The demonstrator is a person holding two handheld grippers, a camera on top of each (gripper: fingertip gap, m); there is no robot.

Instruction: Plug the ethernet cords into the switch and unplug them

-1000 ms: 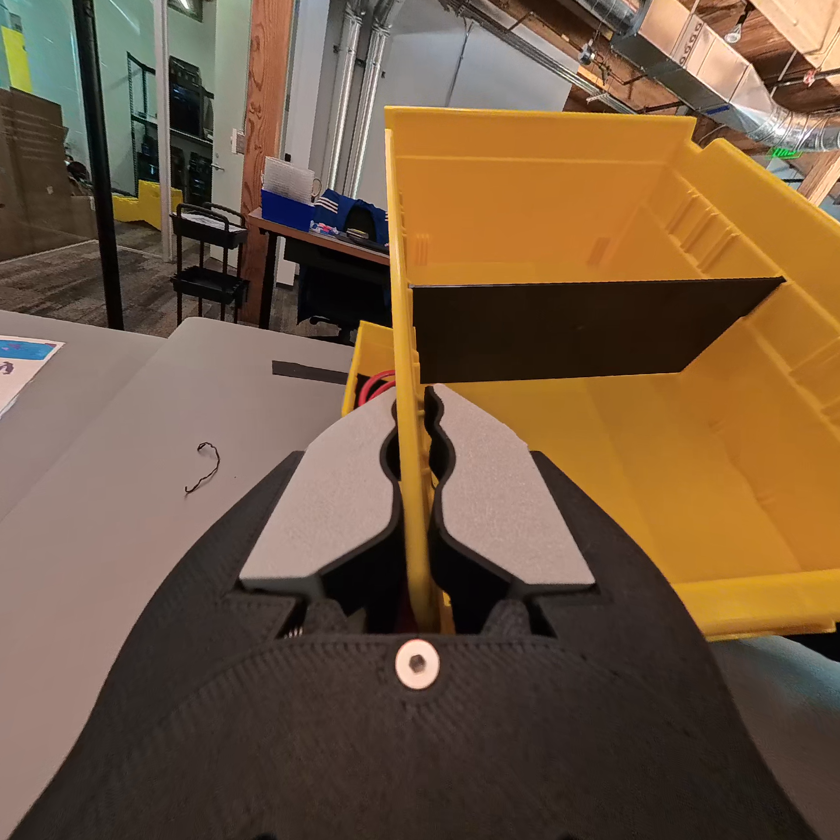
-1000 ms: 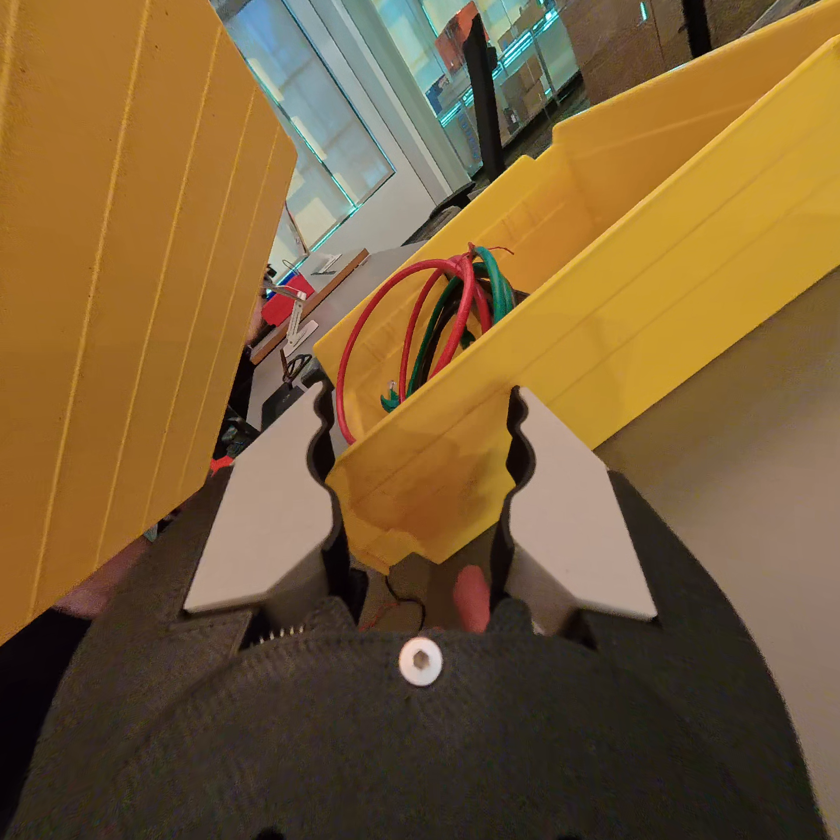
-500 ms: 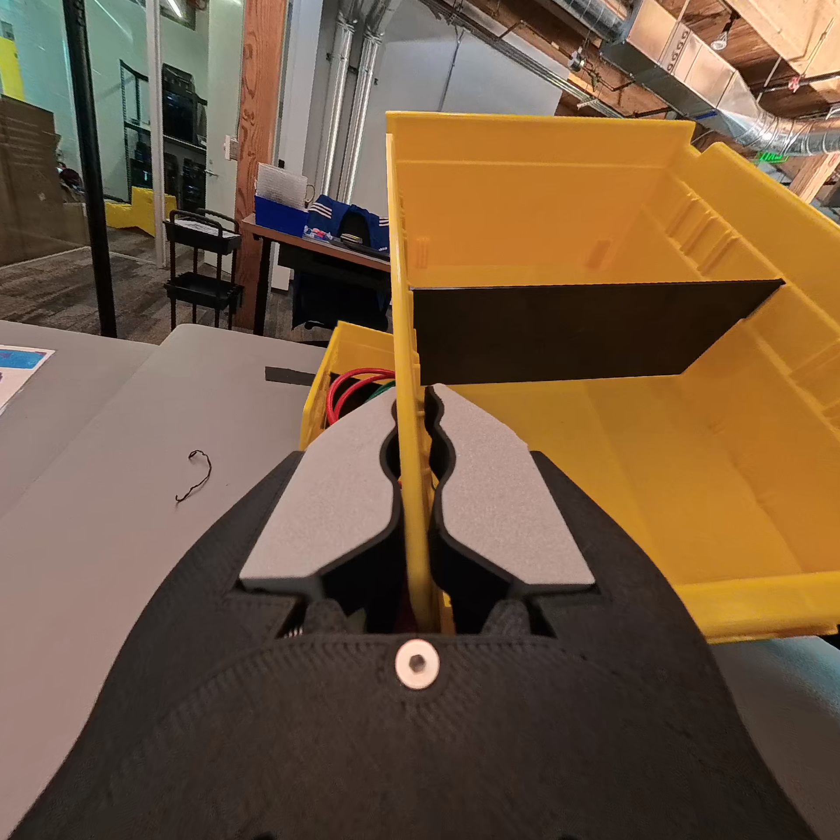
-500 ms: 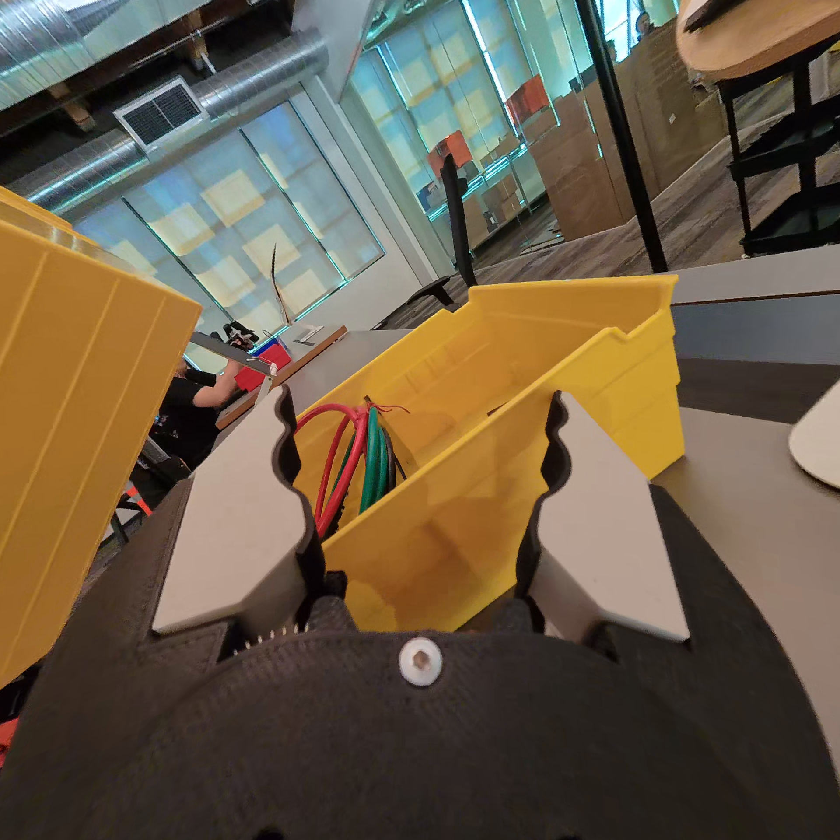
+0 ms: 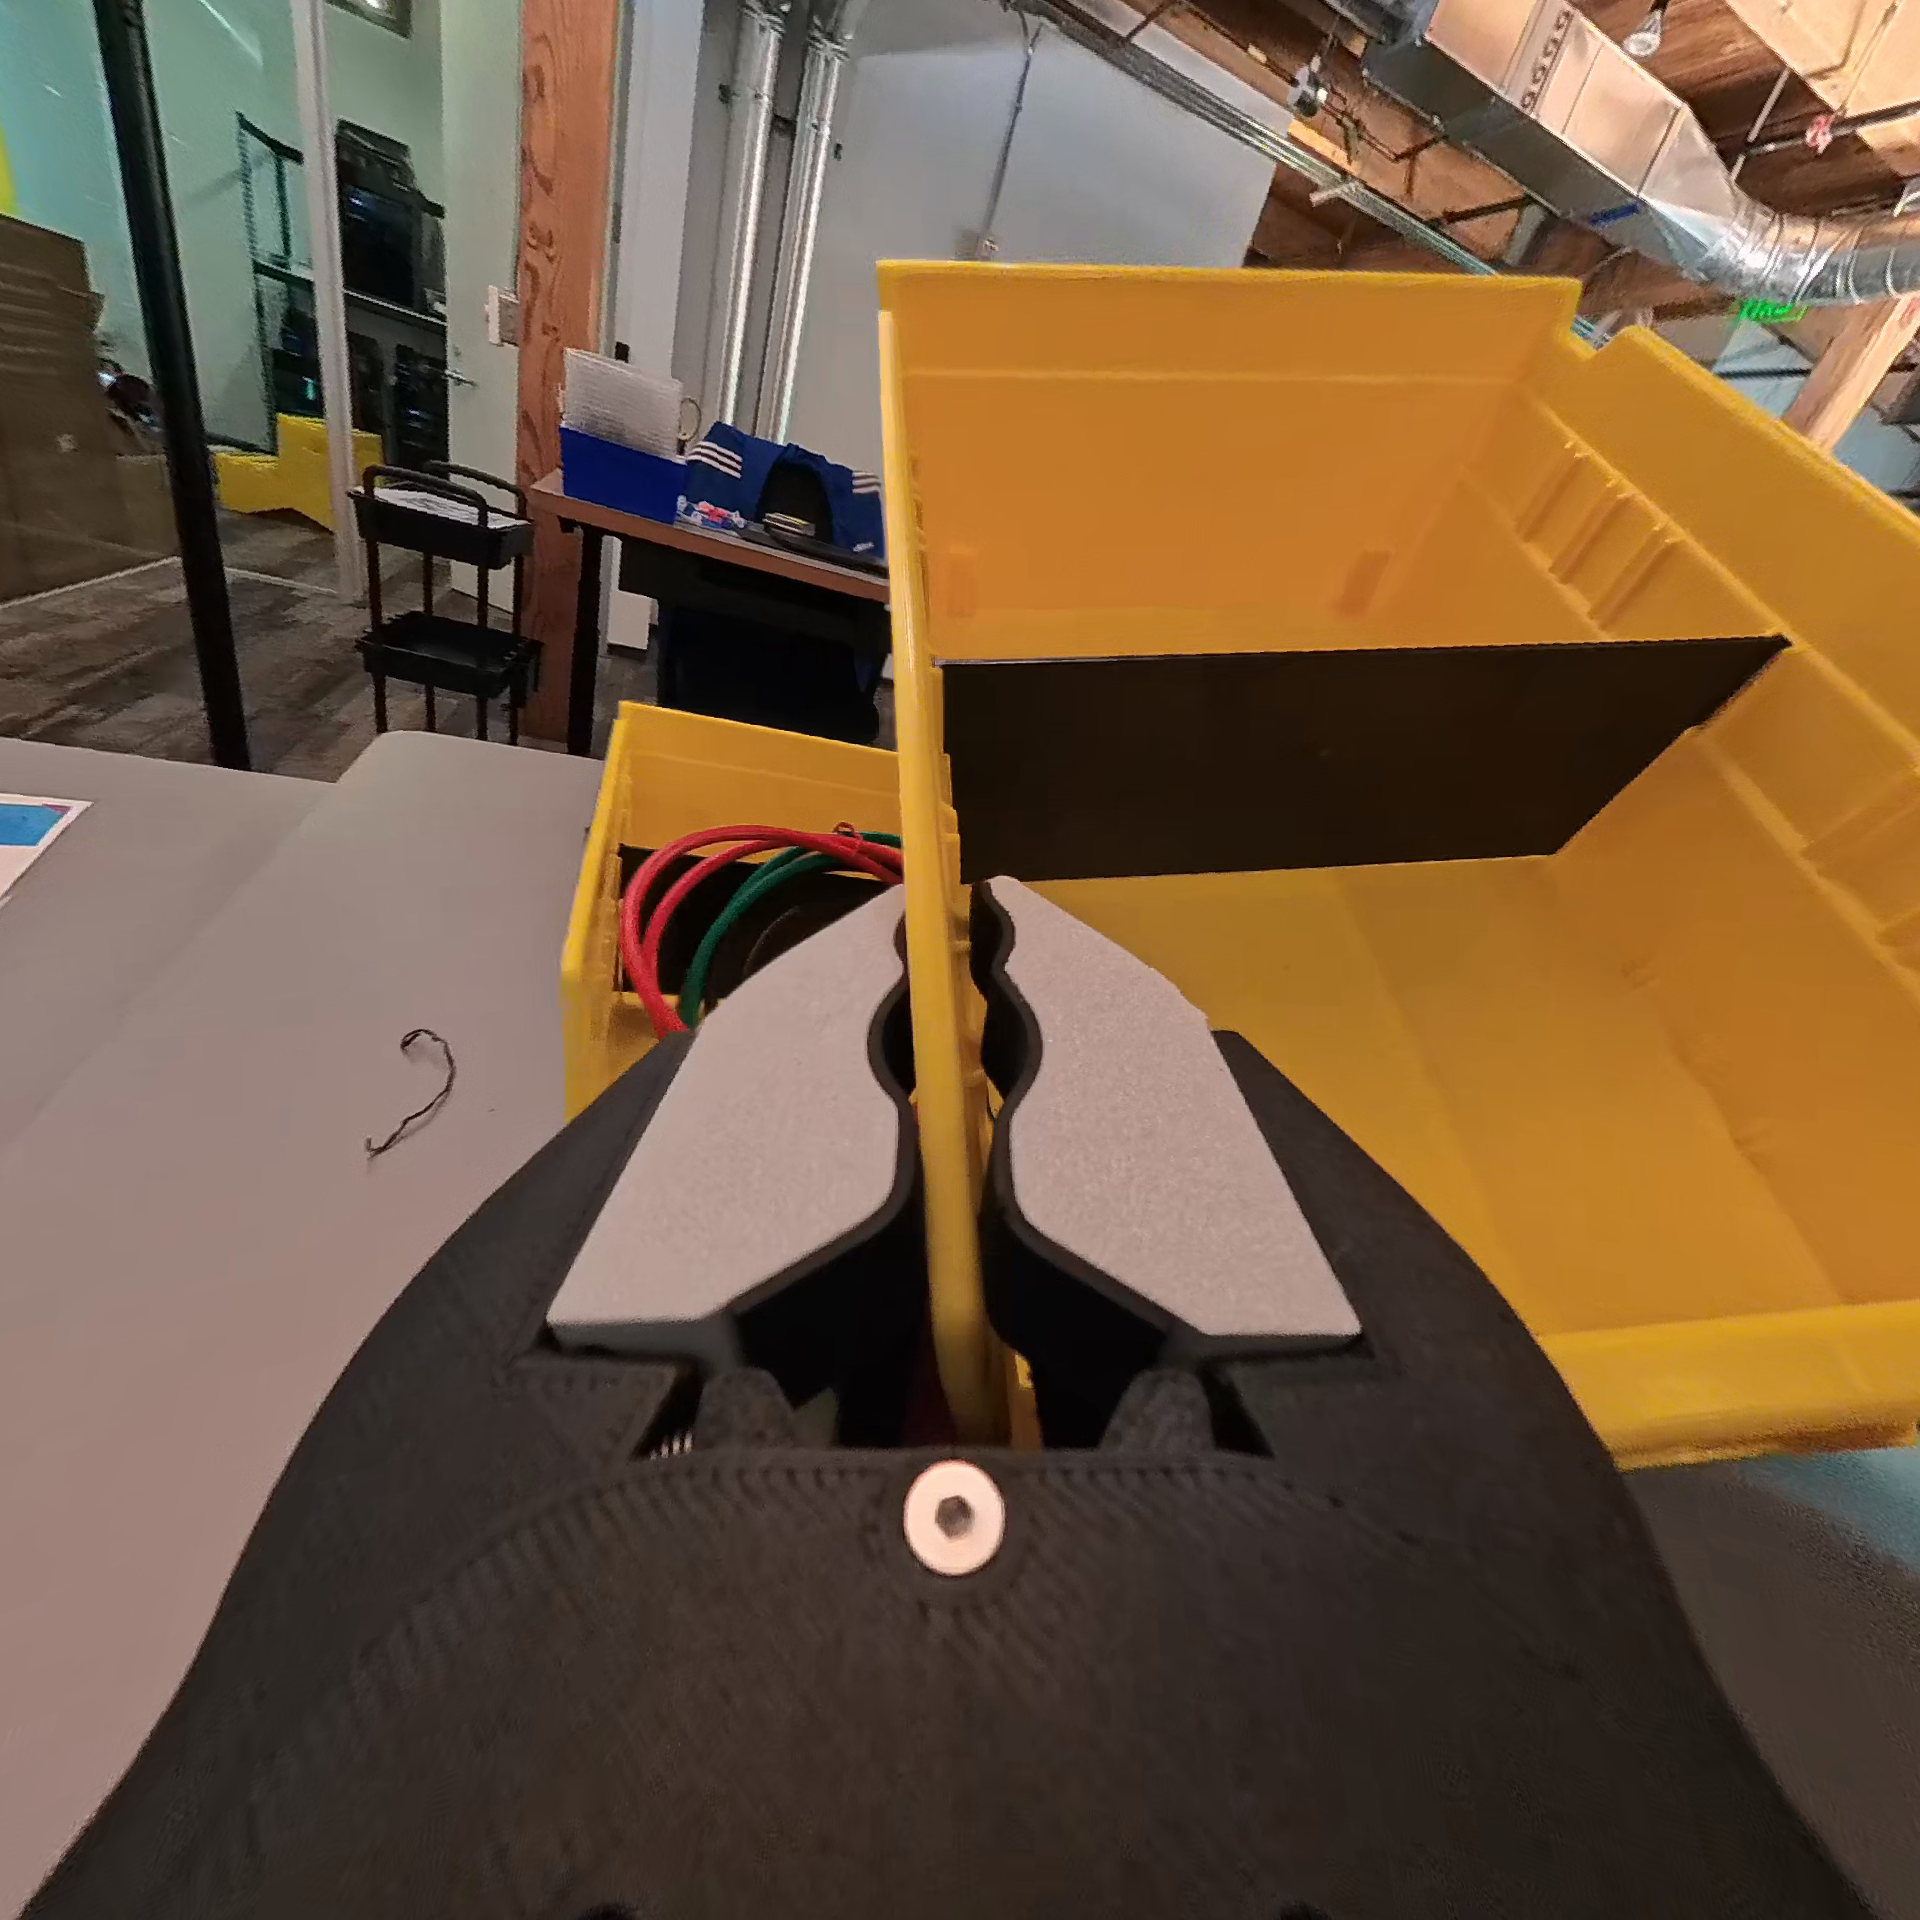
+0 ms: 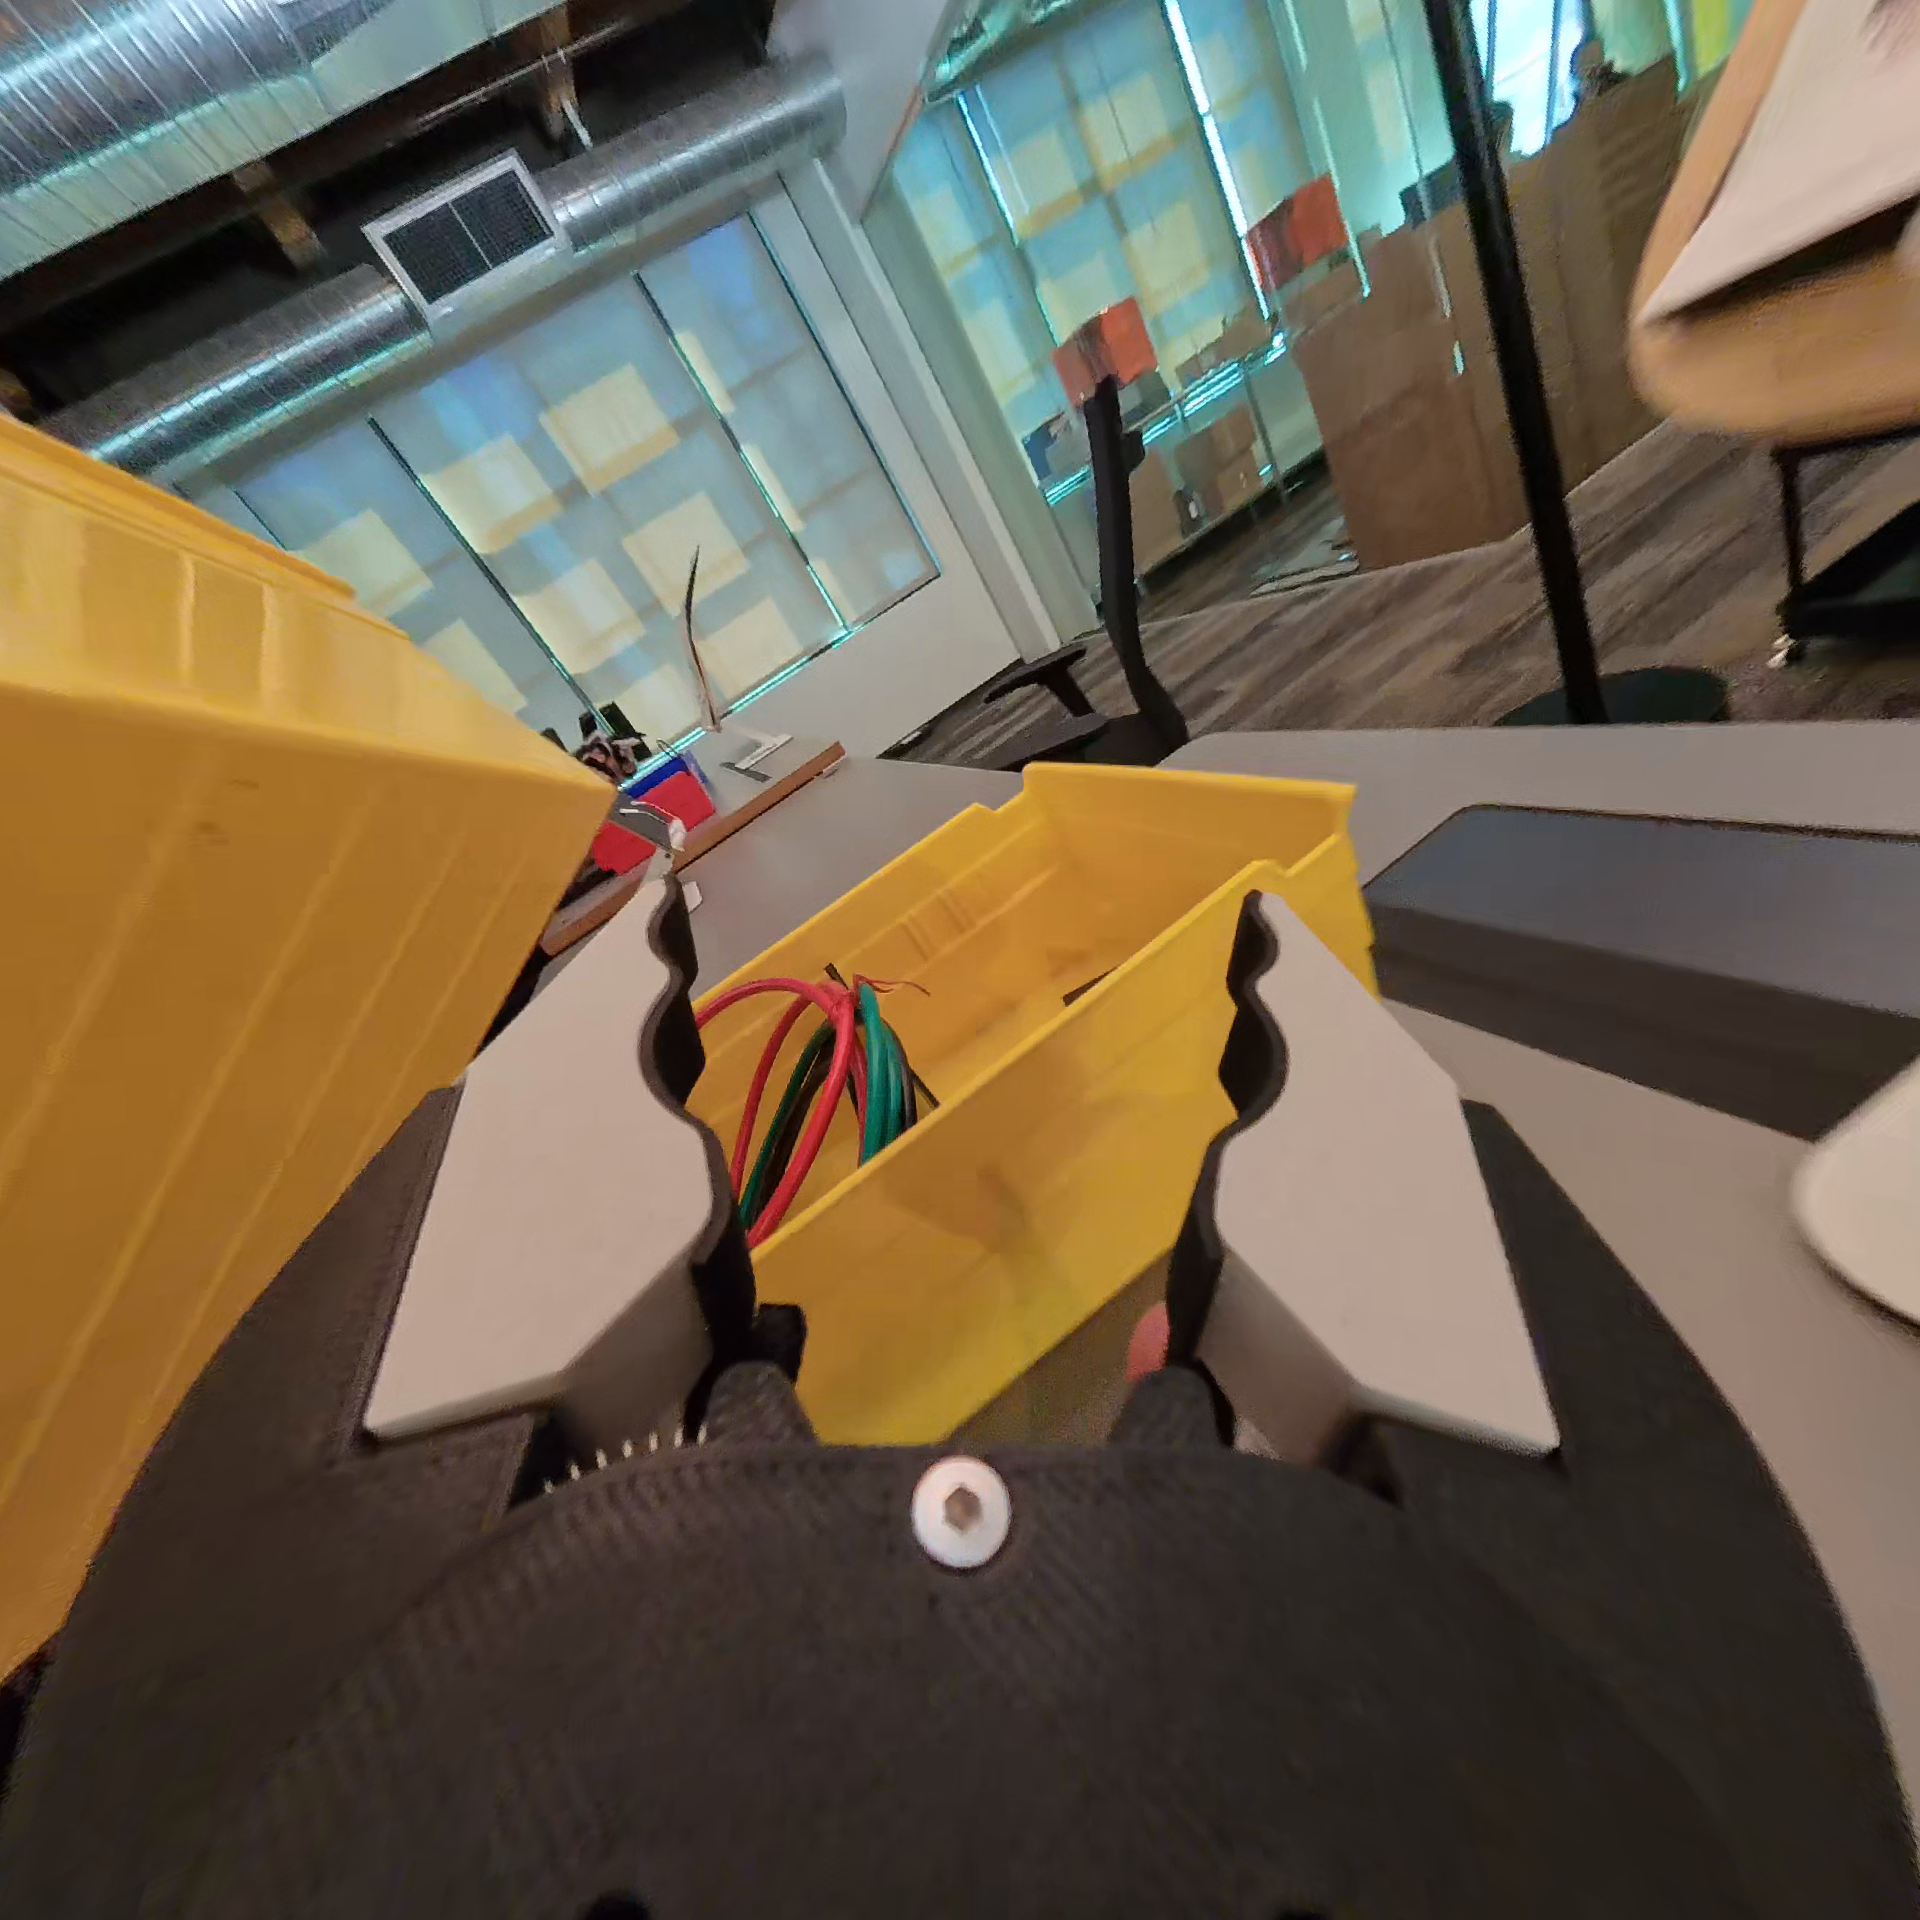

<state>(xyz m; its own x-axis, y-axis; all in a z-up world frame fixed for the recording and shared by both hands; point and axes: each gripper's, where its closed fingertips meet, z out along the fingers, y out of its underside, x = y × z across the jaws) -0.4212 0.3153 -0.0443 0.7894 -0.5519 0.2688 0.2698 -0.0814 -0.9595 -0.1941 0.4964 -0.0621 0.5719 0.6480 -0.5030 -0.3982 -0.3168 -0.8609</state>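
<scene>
My left gripper (image 5: 948, 904) is shut on the left side wall of a large yellow bin (image 5: 1247, 499) and holds it tilted above the table. A black divider (image 5: 1299, 758) crosses the bin, which is otherwise empty. Below and to its left, a smaller yellow bin (image 5: 727, 748) holds coiled red and green cords (image 5: 707, 883). My right gripper (image 6: 961, 914) is open and empty, its fingers either side of the near end of the smaller bin (image 6: 1039, 1195). The cords (image 6: 831, 1081) lie just beyond it. The large bin's outer wall (image 6: 260, 987) fills the left of this view. I cannot pick out a switch.
The bins are over a grey table (image 5: 260, 1039) that bears a small scrap of black wire (image 5: 416, 1091). In the right wrist view a dark flat slab (image 6: 1662, 914) lies on the table at the right, and a white object (image 6: 1870, 1195) sits at the right edge.
My right gripper has opened wider and drawn back and up from the smaller bin. In the left wrist view more of the smaller bin and its cords shows to the left of the held bin.
</scene>
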